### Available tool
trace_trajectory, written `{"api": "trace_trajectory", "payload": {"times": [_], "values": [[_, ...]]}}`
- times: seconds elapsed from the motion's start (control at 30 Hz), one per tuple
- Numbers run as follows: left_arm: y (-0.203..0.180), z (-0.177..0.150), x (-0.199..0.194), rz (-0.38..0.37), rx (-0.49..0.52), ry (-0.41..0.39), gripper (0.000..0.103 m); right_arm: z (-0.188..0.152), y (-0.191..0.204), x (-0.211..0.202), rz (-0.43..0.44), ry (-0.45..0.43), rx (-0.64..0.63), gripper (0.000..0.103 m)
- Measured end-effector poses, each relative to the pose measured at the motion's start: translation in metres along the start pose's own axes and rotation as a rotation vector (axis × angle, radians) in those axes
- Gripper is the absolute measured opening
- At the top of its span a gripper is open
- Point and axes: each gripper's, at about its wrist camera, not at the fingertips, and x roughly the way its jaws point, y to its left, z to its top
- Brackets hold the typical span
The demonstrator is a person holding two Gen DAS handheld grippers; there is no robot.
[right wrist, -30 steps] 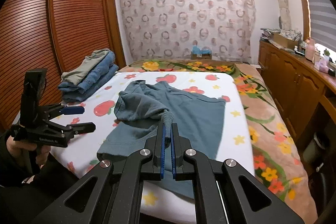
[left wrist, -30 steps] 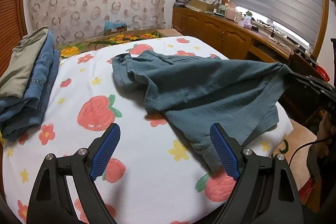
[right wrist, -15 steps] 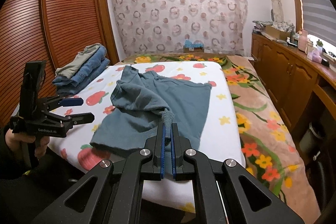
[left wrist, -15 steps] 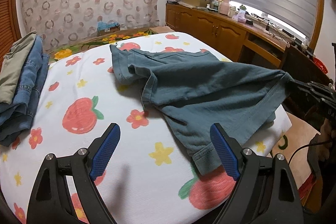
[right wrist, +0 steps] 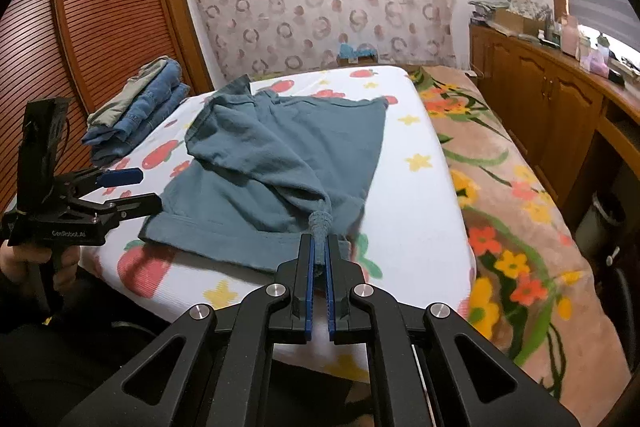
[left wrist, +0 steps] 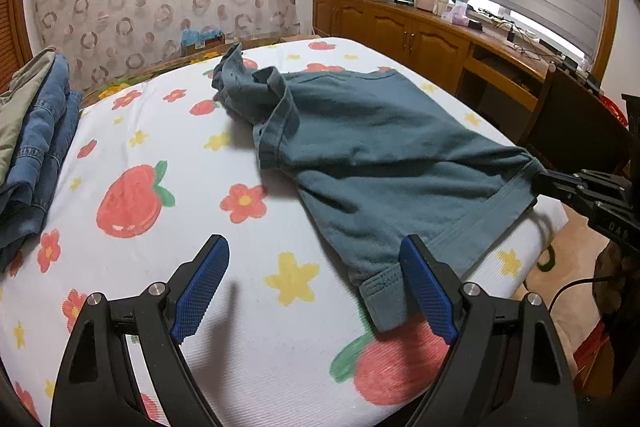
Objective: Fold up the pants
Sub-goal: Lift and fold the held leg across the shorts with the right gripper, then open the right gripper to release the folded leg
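Gripping a bunched corner of the teal pants (right wrist: 280, 163), the right hand-held gripper (right wrist: 319, 251) has its jaws together on the fabric at the near edge of the bed (right wrist: 424, 195). The pants lie spread but rumpled across the strawberry-print bedsheet (left wrist: 132, 195), with one part turned back on itself toward the far left and a hemmed corner (left wrist: 380, 291) hanging close to the near edge. The left hand-held gripper (left wrist: 316, 287) hovers above the bed with its jaws wide apart and nothing between them; the hemmed corner sits just beside its right finger.

Assessment: the step in hand appears to be taking a second hold so the garment can be pulled flat before folding. To do this well, the left hand-held gripper should come down over the hemmed corner so both layers of the hem pass between the pads, and close only once the cloth is well in. The right hold should be kept taut but not dragged, or the pants may slide off the near edge. The turned-back part at the far left will need shaking out.

A stack of folded jeans (right wrist: 140, 107) lies at the far left of the bed, well apart from the work.
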Motion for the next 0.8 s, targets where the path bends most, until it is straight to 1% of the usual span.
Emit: {"api": "trace_trajectory", "payload": {"times": [0.27, 0.4, 0.53, 0.67, 0.8], "values": [[0.001, -0.005, 0.008, -0.014, -0.023, 0.026, 0.088, 0.002, 0.006, -0.004, -0.015, 0.009, -0.004, 0.005], [0.006, -0.007, 0.011, -0.05, -0.065, 0.037, 0.088, 0.001, 0.007, -0.006, -0.026, 0.012, -0.01, 0.008], [0.006, -0.008, 0.01, -0.053, -0.069, 0.037, 0.088, 0.004, 0.006, -0.011, -0.04, 0.004, -0.004, 0.013], [0.01, -0.006, 0.003, -0.037, -0.064, 0.011, 0.088, 0.011, 0.005, -0.016, -0.051, -0.02, -0.013, 0.015], [0.019, -0.004, -0.008, -0.007, -0.073, -0.025, 0.088, 0.017, 0.009, -0.018, -0.048, -0.033, -0.034, 0.021]]}}
